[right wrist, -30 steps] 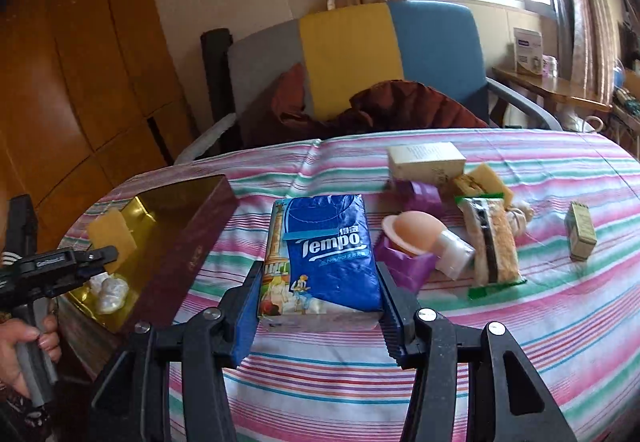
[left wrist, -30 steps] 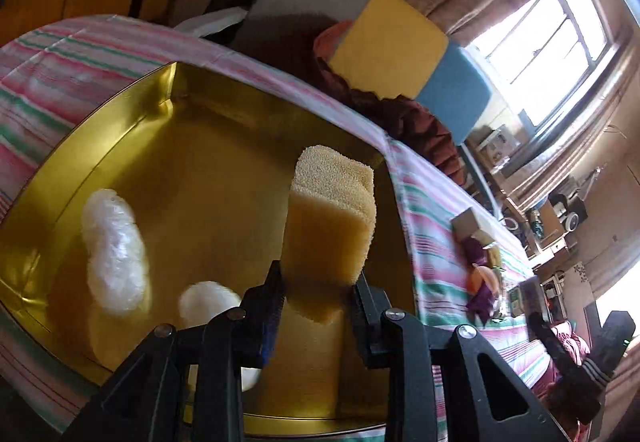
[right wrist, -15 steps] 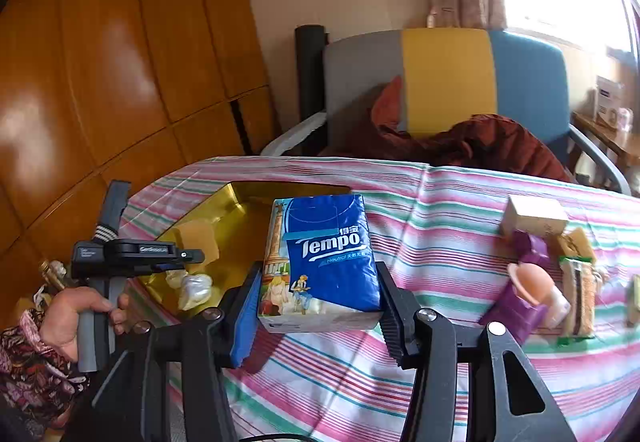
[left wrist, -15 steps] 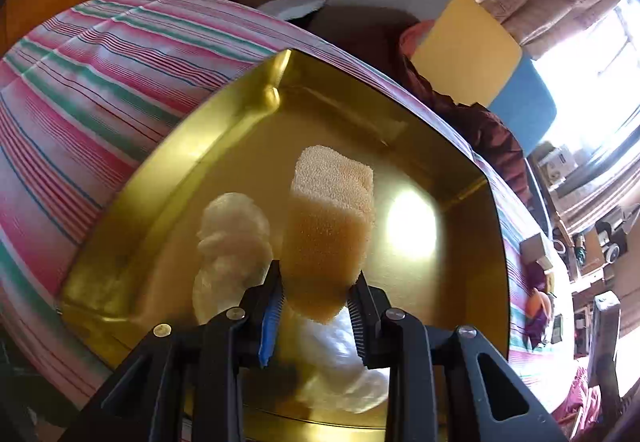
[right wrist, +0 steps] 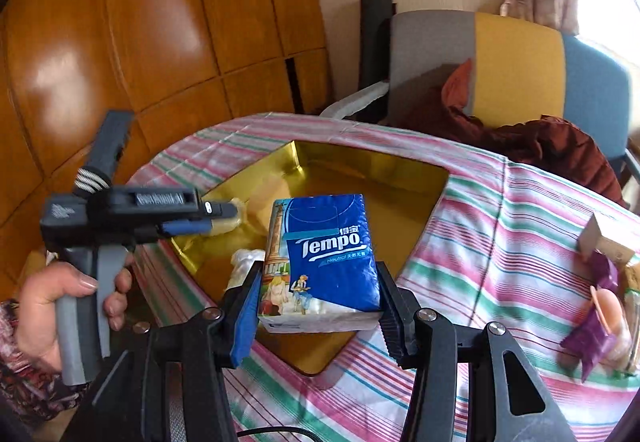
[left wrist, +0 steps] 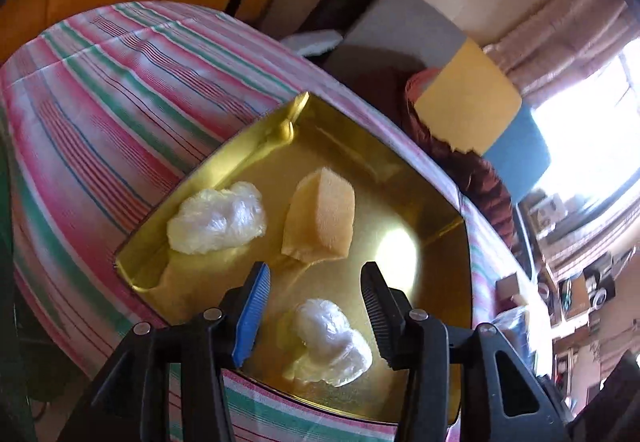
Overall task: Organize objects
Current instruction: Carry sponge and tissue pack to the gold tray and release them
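The left gripper [left wrist: 316,294] fingers just opened, holding nothing. The sponge [left wrist: 320,220] sits in the gold tray [left wrist: 440,242]. The right gripper [right wrist: 318,300] squeezes a tissue pack [right wrist: 328,258]

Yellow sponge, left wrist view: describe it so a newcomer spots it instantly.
Find the gold tin on the striped tablecloth. Inside lies the sponge, beyond the open left gripper. It is a yellow porous block; its neighbours are two crumpled white plastic wads.

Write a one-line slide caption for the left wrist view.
Left gripper, fingers just opened, above the gold tray where the yellow sponge lies free between two crumpled plastic bundles.
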Tool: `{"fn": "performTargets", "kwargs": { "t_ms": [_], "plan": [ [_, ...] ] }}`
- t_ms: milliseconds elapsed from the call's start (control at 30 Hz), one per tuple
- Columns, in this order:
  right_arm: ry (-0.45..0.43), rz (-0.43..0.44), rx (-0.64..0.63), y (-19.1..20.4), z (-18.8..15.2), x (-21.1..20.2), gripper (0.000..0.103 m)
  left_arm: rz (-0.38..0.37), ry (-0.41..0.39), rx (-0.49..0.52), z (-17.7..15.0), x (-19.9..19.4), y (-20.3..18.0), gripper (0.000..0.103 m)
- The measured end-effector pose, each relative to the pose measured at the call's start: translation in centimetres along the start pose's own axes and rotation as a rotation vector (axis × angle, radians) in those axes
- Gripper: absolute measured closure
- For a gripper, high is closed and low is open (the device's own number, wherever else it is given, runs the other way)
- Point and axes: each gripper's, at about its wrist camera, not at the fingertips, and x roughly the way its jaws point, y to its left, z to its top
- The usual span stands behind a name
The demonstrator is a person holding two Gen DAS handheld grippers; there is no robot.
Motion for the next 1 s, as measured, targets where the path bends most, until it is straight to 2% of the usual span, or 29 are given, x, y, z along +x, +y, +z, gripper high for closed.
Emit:
{"fn": "performTargets", "kwargs": {
  "t_ms": [167, 267, 567, 933, 1000],
  "plan": [
    [0.058, 0.011, -0.015, 0.8, -0.4, 2.1, 0.051, 0.031, -0.129, -0.010, -0.4, -2.6, -0.2, 0.053],
    [0.085, 0.020, -0.030, 1.3, -0.4, 3.3, 0.051, 0.036, -0.165, -0.029, -0.4, -3.5, 0.0, 0.051],
    [0.139, -0.002, -0.058, 2.4, -0.2, 6.2, 0.051, 0.054, -0.185, -0.045, -0.2, -4.3, 0.2, 0.051],
    [0.229, -0.081, -0.108, 3.6, 0.3, 10.1, 0.051, 0.063, -0.245, -0.080, 0.0, -5.8, 0.8, 0.051],
    [0.254, -0.056, -0.092, 3.9, 0.3, 11.0, 0.051, 0.064, -0.251, -0.081, -0.1, -6.0, 0.8, 0.051]
  ]
}}
